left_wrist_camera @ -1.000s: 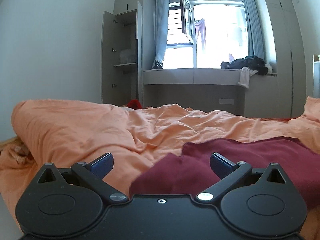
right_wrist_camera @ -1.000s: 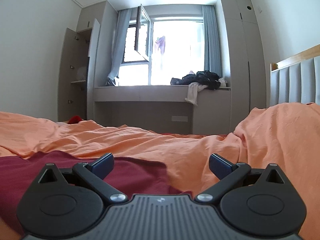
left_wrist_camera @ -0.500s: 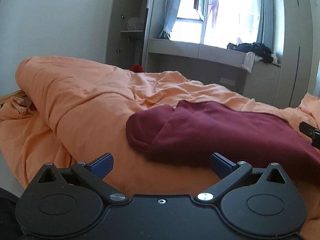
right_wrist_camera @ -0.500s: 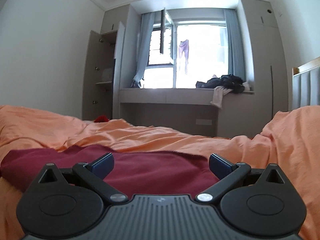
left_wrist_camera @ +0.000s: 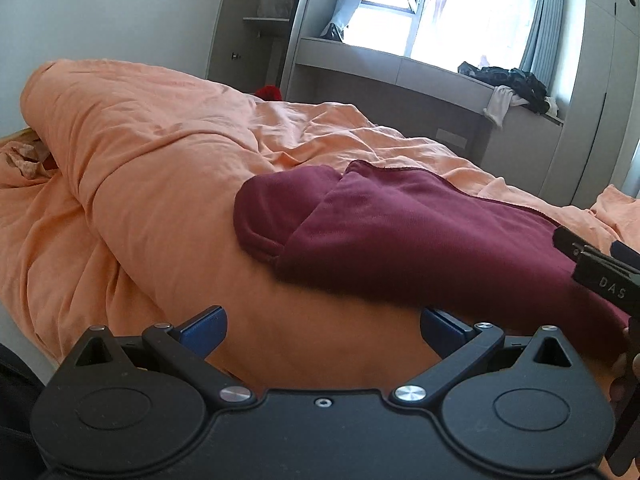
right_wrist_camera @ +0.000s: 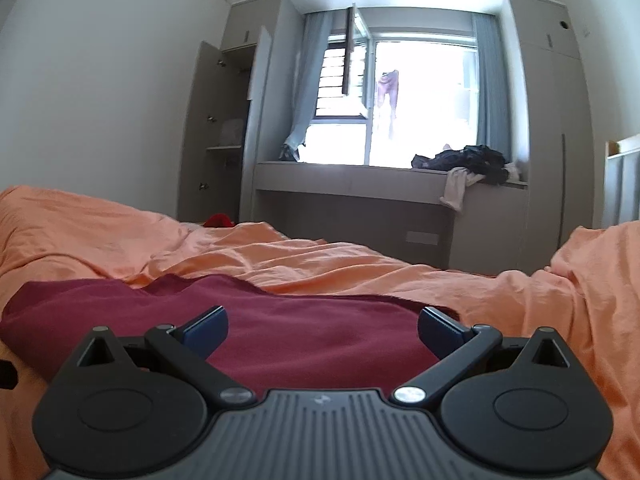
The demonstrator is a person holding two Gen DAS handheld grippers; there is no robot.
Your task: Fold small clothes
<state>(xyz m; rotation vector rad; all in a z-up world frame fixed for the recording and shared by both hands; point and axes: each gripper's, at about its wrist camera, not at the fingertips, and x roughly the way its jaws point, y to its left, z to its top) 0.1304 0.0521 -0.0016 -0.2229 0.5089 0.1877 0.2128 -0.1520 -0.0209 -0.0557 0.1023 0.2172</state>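
A dark red garment [left_wrist_camera: 420,236] lies partly folded on the orange duvet [left_wrist_camera: 160,184], one layer turned over another at its left end. My left gripper [left_wrist_camera: 322,328] is open and empty, held above the duvet just short of the garment's near edge. My right gripper [right_wrist_camera: 322,328] is open and empty, low over the near part of the same garment [right_wrist_camera: 312,336]. The right gripper's black body also shows at the right edge of the left wrist view [left_wrist_camera: 600,272].
The orange duvet is bunched into a high roll on the left [left_wrist_camera: 100,120] and a mound on the right [right_wrist_camera: 600,264]. Behind the bed stand a window bench with a pile of dark clothes [right_wrist_camera: 468,162] and an open wardrobe [right_wrist_camera: 224,132].
Both grippers have pulled back and risen from the garment, staying open. The left view now looks down on the whole red garment; the right gripper has shifted left over it.
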